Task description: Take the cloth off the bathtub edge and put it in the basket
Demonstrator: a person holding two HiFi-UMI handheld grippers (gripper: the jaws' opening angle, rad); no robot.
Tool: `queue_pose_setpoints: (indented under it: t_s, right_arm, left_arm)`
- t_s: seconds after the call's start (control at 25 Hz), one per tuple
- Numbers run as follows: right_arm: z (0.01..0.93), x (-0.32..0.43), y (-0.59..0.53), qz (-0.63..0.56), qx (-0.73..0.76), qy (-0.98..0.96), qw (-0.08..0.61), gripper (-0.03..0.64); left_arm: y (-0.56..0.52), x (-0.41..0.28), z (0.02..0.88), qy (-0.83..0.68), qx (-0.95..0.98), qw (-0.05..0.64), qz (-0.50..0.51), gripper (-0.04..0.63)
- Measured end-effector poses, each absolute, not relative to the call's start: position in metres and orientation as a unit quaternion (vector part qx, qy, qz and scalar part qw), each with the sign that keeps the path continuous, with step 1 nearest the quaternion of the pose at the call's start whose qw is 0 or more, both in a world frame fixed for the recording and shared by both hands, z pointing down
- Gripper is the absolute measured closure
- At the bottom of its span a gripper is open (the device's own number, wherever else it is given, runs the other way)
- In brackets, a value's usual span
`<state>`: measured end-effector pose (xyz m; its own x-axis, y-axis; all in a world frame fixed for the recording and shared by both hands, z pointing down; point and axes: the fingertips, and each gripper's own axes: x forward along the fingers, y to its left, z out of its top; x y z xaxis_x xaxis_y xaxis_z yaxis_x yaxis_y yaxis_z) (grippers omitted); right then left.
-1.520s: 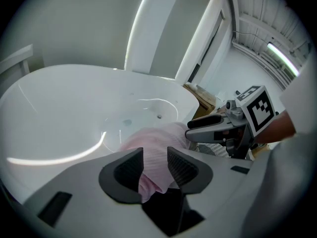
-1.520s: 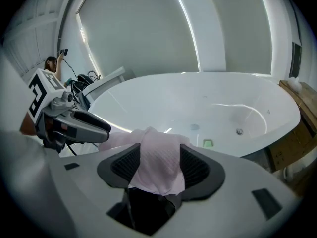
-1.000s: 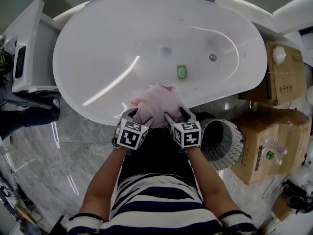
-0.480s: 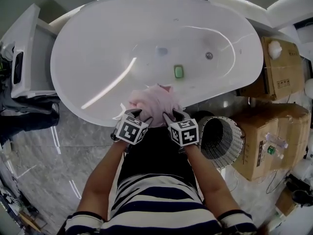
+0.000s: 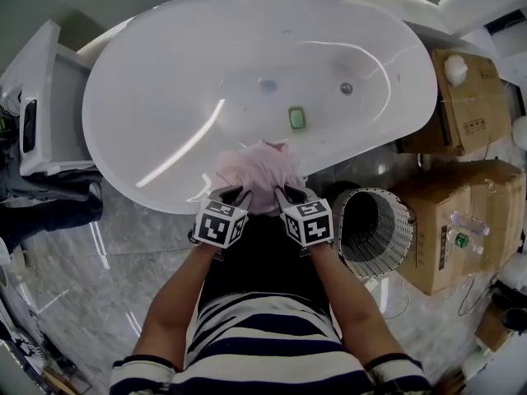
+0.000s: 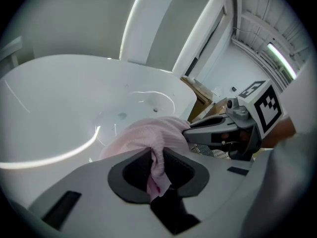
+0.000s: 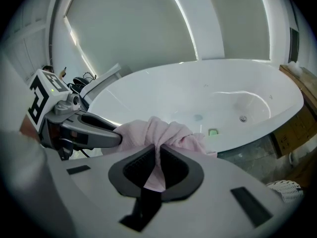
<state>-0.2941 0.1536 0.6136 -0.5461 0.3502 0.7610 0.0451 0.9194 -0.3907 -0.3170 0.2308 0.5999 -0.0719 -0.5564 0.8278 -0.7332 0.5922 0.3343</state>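
Fingers of the left gripper [image 6: 157, 158] and the right gripper [image 7: 157, 155] have just been closing and now pinch the pink cloth [image 5: 259, 169], side by side. We find the cloth bunched on the bathtub edge [image 5: 156, 197]; it appears to rest there, though its folds hide the contact. The basket [image 5: 387, 262] stands just outside that edge, on the right gripper's side, so we judge the carry goes rightward.

1. Your grey floor [image 5: 140, 237] carries the white bathtub [image 5: 165, 97].
2. The white basket [image 5: 401, 241] stands on it, just beside the bathtub's near right edge.
3. The cardboard boxes [image 5: 494, 196] stand right of the bathtub too.
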Motion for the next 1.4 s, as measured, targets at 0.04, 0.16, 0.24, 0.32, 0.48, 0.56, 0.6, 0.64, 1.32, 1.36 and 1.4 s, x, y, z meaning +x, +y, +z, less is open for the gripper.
queue_pose_setpoints:
  t_s: [0.04, 0.16, 0.24, 0.32, 0.48, 0.56, 0.6, 0.64, 1.32, 1.36, 1.4]
  right_arm:
    - [0.612, -0.294, 0.154, 0.170, -0.113, -0.864, 0.460, 0.566]
    - [0.604, -0.293, 0.156, 0.183, -0.113, -0.867, 0.449, 0.566]
    - [0.593, -0.292, 0.158, 0.186, -0.117, -0.872, 0.438, 0.567]
    - [0.580, -0.292, 0.160, 0.190, -0.122, -0.878, 0.423, 0.568]
    - [0.546, -0.293, 0.157, 0.203, -0.126, -0.892, 0.383, 0.568]
    - [0.528, -0.293, 0.152, 0.214, -0.122, -0.900, 0.360, 0.568]
    - [0.519, -0.293, 0.150, 0.220, -0.120, -0.903, 0.348, 0.567]
    - [0.510, -0.292, 0.147, 0.226, -0.118, -0.907, 0.336, 0.568]
    - [0.350, -0.234, 0.052, 0.228, -0.022, -0.961, 0.154, 0.566]
    - [0.343, -0.227, 0.045, 0.225, -0.013, -0.963, 0.145, 0.566]
    - [0.335, -0.219, 0.038, 0.223, -0.004, -0.965, 0.136, 0.567]
  left_arm:
    - [0.231, -0.317, 0.598, -0.731, 0.443, 0.512, 0.082, 0.513]
    - [0.231, -0.318, 0.588, -0.743, 0.443, 0.497, 0.070, 0.519]
    - [0.230, -0.319, 0.577, -0.751, 0.442, 0.487, 0.050, 0.520]
    - [0.228, -0.319, 0.562, -0.760, 0.444, 0.475, 0.031, 0.522]
    - [0.218, -0.322, 0.527, -0.774, 0.457, 0.438, 0.009, 0.523]
    - [0.212, -0.323, 0.509, -0.780, 0.466, 0.418, 0.000, 0.523]
    - [0.209, -0.324, 0.500, -0.782, 0.471, 0.408, -0.003, 0.523]
    - [0.206, -0.323, 0.491, -0.784, 0.476, 0.399, -0.006, 0.523]
    - [0.090, -0.268, 0.334, -0.755, 0.609, 0.243, -0.030, 0.523]
    - [0.081, -0.262, 0.327, -0.750, 0.618, 0.235, -0.030, 0.523]
    - [0.073, -0.255, 0.319, -0.745, 0.627, 0.227, -0.030, 0.523]
